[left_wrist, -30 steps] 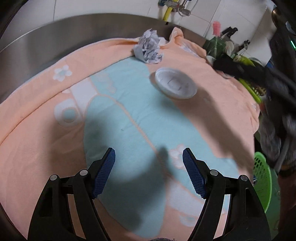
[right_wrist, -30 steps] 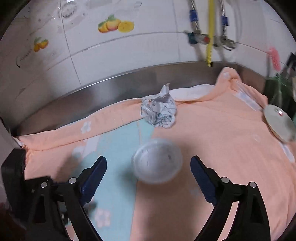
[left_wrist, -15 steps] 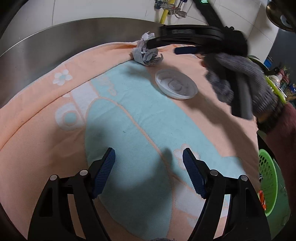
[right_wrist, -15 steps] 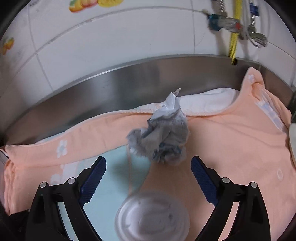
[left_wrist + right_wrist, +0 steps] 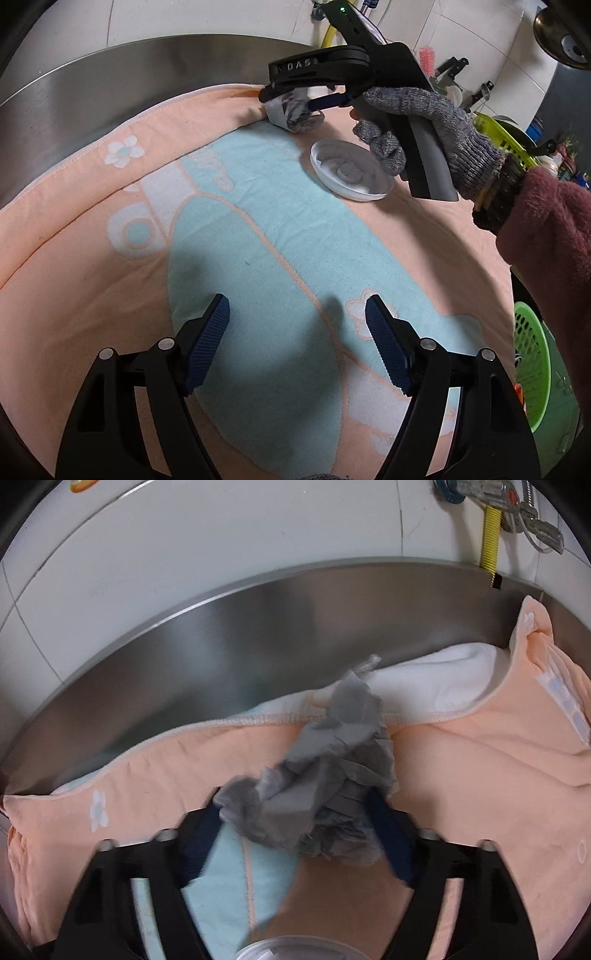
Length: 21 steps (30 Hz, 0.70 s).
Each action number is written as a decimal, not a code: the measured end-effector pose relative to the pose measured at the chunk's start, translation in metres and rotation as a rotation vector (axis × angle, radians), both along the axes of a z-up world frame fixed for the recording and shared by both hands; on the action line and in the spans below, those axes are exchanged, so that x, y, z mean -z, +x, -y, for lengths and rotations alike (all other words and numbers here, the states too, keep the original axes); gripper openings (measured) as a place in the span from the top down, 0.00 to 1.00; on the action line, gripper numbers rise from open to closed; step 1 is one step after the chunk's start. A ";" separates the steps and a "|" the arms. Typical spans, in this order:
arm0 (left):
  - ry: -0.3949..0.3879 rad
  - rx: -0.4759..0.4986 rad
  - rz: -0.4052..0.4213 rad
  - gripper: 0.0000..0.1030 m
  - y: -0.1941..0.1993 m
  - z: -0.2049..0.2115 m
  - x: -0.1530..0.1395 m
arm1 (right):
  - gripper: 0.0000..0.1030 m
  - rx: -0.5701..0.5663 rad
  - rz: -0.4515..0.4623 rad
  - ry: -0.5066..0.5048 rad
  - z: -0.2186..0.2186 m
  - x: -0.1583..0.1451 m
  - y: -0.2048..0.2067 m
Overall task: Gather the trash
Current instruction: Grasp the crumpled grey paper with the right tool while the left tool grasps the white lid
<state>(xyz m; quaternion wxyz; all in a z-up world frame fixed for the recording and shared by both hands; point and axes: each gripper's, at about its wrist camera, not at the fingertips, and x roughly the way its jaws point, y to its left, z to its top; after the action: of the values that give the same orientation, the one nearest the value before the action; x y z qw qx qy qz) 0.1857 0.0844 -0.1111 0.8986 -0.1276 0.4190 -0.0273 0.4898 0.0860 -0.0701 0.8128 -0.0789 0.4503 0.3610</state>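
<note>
A crumpled grey paper ball (image 5: 325, 786) lies on the orange and teal towel (image 5: 480, 775) by the steel back wall. My right gripper (image 5: 295, 834) stands around the ball, one blue finger on each side, touching or nearly touching it; the jaws are still apart. In the left wrist view the right gripper (image 5: 295, 101) covers the paper ball (image 5: 299, 118). A clear plastic lid (image 5: 351, 173) lies on the towel just in front of it; its edge shows in the right wrist view (image 5: 295, 949). My left gripper (image 5: 297, 343) is open and empty above the teal patch.
The steel counter wall (image 5: 258, 635) curves behind the towel, with white tiles and a yellow hose (image 5: 489, 535) above. A green basket (image 5: 532, 362) stands below the right edge of the counter. Dish racks and utensils (image 5: 498, 133) crowd the far right.
My right gripper moved forward past the lid until its fingers straddle the paper ball, and the jaws have narrowed toward it. My left gripper has stayed in place, open.
</note>
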 end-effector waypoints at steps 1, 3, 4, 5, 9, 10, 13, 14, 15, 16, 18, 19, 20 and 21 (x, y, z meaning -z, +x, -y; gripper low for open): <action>0.005 0.000 0.001 0.27 0.000 0.000 0.000 | 0.43 0.009 0.007 -0.008 0.001 0.001 0.001; 0.013 0.001 0.002 0.27 0.000 0.001 0.000 | 0.53 0.024 0.001 -0.002 0.007 0.001 0.003; 0.013 0.001 0.004 0.27 0.000 0.001 0.000 | 0.57 0.031 -0.003 0.012 0.010 -0.001 0.003; 0.012 0.001 0.005 0.27 0.000 0.001 -0.001 | 0.63 0.035 -0.007 0.035 0.014 -0.003 0.003; 0.007 -0.005 0.010 0.27 0.001 0.000 -0.001 | 0.71 0.059 -0.008 0.089 0.034 -0.013 -0.002; 0.009 -0.006 0.011 0.27 0.001 0.000 -0.002 | 0.72 0.060 -0.009 0.099 0.038 -0.015 -0.004; 0.016 -0.014 0.013 0.27 0.002 0.002 -0.002 | 0.72 0.049 -0.004 0.101 0.053 -0.020 -0.013; 0.015 -0.015 0.012 0.27 0.003 0.002 -0.002 | 0.72 0.051 -0.009 0.088 0.055 -0.019 -0.013; 0.015 -0.011 0.012 0.27 0.003 0.004 -0.002 | 0.72 0.045 -0.033 0.085 0.055 -0.018 -0.014; 0.020 -0.010 0.013 0.27 0.003 0.004 -0.002 | 0.71 0.052 -0.038 0.083 0.053 -0.017 -0.012; 0.013 -0.010 0.009 0.27 0.002 0.002 -0.001 | 0.64 0.048 -0.049 0.085 0.047 -0.014 -0.008; 0.006 -0.011 0.010 0.27 0.002 0.001 -0.001 | 0.58 0.051 -0.052 0.081 0.045 -0.013 -0.010; 0.001 -0.011 0.010 0.27 0.002 0.000 -0.001 | 0.40 0.062 -0.043 0.067 0.044 -0.011 -0.010; -0.001 -0.009 0.011 0.27 0.003 0.000 -0.001 | 0.35 0.059 -0.037 0.062 0.043 -0.010 -0.011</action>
<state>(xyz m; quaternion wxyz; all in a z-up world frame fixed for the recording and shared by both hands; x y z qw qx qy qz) 0.1882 0.0848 -0.1098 0.9008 -0.1297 0.4136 -0.0241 0.4787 0.0426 -0.0603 0.8168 -0.0335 0.4560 0.3519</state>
